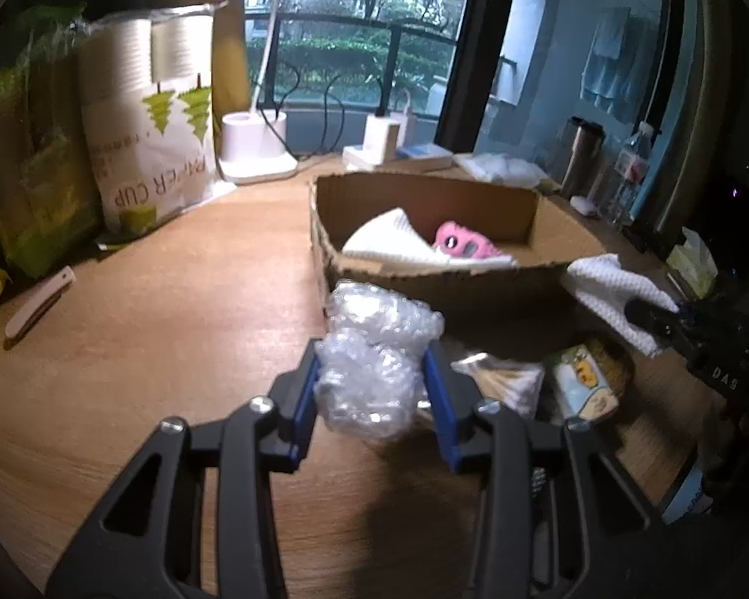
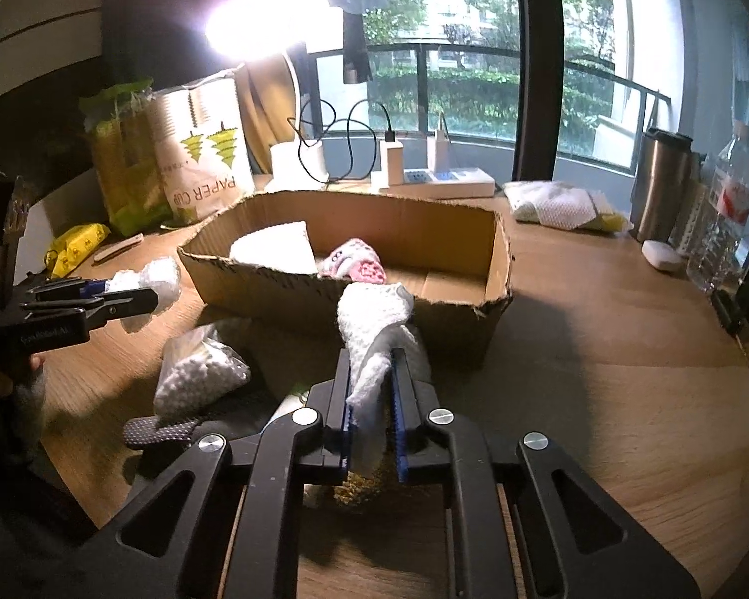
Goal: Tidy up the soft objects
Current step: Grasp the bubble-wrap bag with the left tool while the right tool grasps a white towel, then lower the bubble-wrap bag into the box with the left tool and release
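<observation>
My left gripper (image 1: pixel 373 354) is shut on a wad of clear bubble wrap (image 1: pixel 374 349) and holds it above the wooden table, just short of the cardboard box (image 1: pixel 424 194). The same gripper with the bubble wrap (image 2: pixel 160 277) shows at the left of the right wrist view. My right gripper (image 2: pixel 372 357) is shut on a white knitted cloth (image 2: pixel 374 319), held just in front of the box's near wall (image 2: pixel 294 294). The cloth also shows in the left wrist view (image 1: pixel 609 284). Inside the box lie a folded white cloth (image 1: pixel 389 239) and a pink soft item (image 1: pixel 462 242).
On the table in front of the box lie a bag of white pellets (image 2: pixel 194 374), a bag of cotton swabs (image 1: pixel 504 379) and a small printed pouch (image 1: pixel 589 384). A paper-cup pack (image 1: pixel 150 120), green bags, a lamp base (image 1: pixel 254 149), chargers, a steel tumbler (image 2: pixel 661 184) and bottles line the back.
</observation>
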Demonstrator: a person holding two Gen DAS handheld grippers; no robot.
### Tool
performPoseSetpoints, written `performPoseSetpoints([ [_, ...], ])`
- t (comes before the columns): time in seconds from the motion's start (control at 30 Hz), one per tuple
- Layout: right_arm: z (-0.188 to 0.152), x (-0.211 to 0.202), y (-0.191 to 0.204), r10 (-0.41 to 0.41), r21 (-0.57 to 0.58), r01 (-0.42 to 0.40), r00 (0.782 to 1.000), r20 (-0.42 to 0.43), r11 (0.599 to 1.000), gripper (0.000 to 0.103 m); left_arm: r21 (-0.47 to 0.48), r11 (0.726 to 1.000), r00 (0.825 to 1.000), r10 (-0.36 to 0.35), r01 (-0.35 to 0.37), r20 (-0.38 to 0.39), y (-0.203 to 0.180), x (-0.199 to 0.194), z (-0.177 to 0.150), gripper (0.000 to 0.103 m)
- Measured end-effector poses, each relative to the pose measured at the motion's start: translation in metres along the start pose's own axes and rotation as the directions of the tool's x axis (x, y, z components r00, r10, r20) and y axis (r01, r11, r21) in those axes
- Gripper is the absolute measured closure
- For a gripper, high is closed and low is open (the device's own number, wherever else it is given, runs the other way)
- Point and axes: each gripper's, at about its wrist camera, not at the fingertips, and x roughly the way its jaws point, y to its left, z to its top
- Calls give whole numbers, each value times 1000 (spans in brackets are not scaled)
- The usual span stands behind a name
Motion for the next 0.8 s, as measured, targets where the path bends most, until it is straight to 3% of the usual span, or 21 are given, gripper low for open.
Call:
performPoseSetpoints([
  [0.27, 9, -16, -1, -8, -12, 8, 999, 44, 1000, 89, -10, 1000, 999, -3, 4, 49, -3, -15, 10, 62],
  [0.43, 15, -24, -8, -14, -7, 14, 997, 72, 1000, 89, 33, 999, 996, -17, 14, 91, -15, -22, 25, 63],
  [0.8, 30, -31, -18, -44, -19, 46, 991, 126, 999, 89, 98, 992, 981, -92, 76, 173, -49, -27, 57, 62],
])
